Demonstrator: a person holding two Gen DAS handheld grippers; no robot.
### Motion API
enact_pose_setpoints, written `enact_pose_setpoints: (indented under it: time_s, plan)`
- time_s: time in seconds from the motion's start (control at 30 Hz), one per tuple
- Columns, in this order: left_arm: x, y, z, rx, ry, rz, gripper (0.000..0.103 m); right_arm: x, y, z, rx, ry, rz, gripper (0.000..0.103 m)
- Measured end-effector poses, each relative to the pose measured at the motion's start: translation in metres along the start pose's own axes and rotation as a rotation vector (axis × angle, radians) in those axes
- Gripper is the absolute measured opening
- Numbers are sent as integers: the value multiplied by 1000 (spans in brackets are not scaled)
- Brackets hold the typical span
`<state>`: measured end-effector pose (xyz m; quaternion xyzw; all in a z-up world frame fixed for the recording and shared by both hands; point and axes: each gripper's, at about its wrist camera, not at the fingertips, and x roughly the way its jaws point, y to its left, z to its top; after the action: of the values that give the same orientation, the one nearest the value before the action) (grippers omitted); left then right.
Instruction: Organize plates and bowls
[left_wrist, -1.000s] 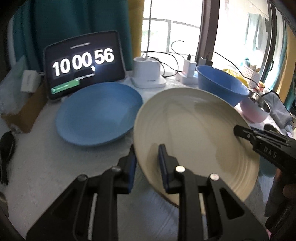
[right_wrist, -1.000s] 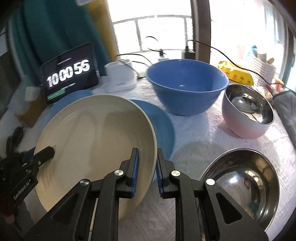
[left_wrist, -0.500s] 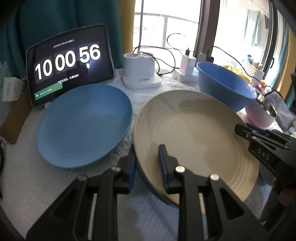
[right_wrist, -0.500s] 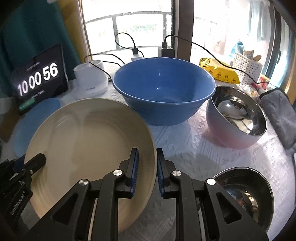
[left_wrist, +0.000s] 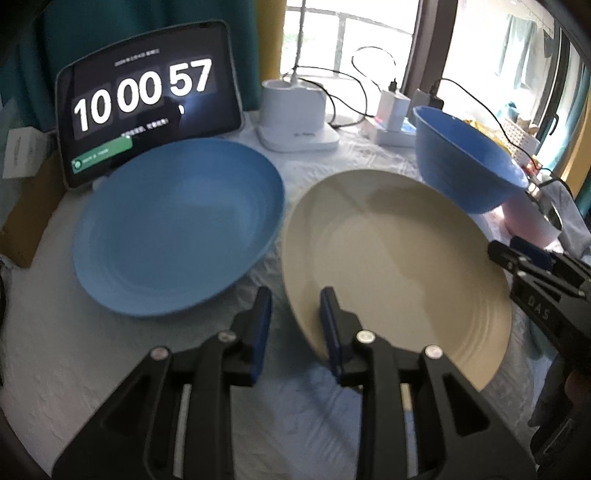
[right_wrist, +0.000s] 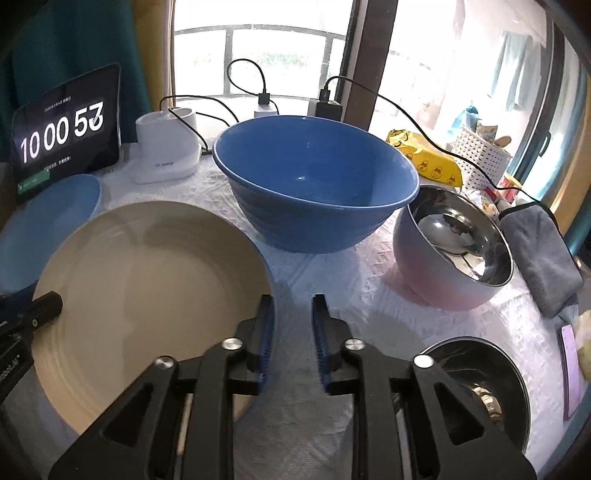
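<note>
Both grippers' jaws have just been opening, freeing the round cream plate (left_wrist: 399, 258): left gripper (left_wrist: 295, 325) straddles its rim, right gripper (right_wrist: 293, 332) beside it. Withdraw both straight back.

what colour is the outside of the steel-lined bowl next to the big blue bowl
Pink outside, on the steel-lined bowl, shading to lilac near the rim; the right wrist view shows it best.

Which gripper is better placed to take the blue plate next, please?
Left: the blue plate lies beside the left gripper; the cream plate separates it from the right gripper, whose empty jaws have just been opening.
</note>
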<state>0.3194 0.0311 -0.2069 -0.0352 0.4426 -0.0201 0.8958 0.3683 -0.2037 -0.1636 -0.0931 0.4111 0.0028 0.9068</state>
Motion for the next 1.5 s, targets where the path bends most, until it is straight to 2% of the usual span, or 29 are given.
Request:
enact_pose_setpoints:
  time_s: [0.07, 0.13, 0.2, 0.37, 0.43, 0.5, 0.6, 0.73, 1.0, 1.5]
  plan:
    - [0, -4, -1, 0, 3, -3, 29, 3, 0, 1, -4, 13, 1, 41]
    - [1, -7, -2, -9, 9, -5, 30, 4, 3, 1, -14, 16, 22, 54]
    - [0, -7, -2, -16, 12, -2, 30, 5, 7, 0, -25, 18, 47, 60]
    - [-7, -9, -8, -36, 33, -19, 30, 15, 19, -2, -101, 34, 15, 60]
    - [-9, -12, -12, -32, 26, -5, 30, 16, 20, -3, -112, 30, 20, 60]
    - [-9, -11, -11, -45, 27, -9, 30, 15, 20, -4, -119, 31, 35, 55]
    - [-11, -11, -13, -45, 22, -4, 29, 13, 23, -6, -129, 35, 74, 35]
    - [-14, -10, -14, -47, 18, -8, 29, 10, 21, -9, -143, 30, 77, 27]
    - [-28, -7, -26, -51, 24, 0, 28, -2, 19, -20, -150, 28, 95, 23]
    - [-60, 5, -57, -43, 20, 26, 28, -34, 33, -56, -156, 37, 140, 23]
